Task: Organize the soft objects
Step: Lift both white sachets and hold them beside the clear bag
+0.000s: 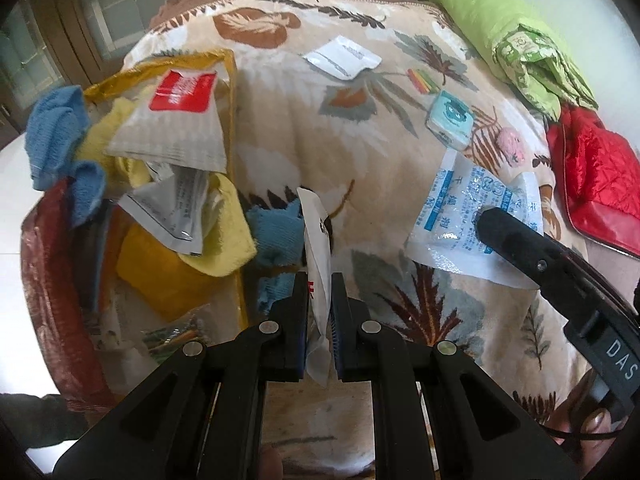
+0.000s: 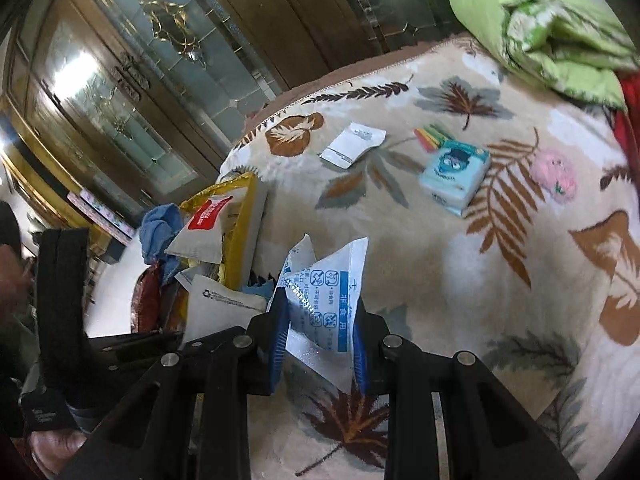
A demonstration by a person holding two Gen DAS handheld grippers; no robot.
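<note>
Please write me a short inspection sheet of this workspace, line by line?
Surface: leaf-print blanket, no bare table showing.
Job's things: yellow-rimmed bag at left, stuffed with packets and cloths; white packet in the left gripper; blue-printed sachet in the right gripper.
Clutter: small white pouch, tissue pack, coloured strips, pink fluffy thing, green quilt, red quilted item.
Grippers: both shut on their packets.
Cables: thin black cord near the right gripper's handle.
Surroundings: glass-paned wooden doors, white floor.
</note>
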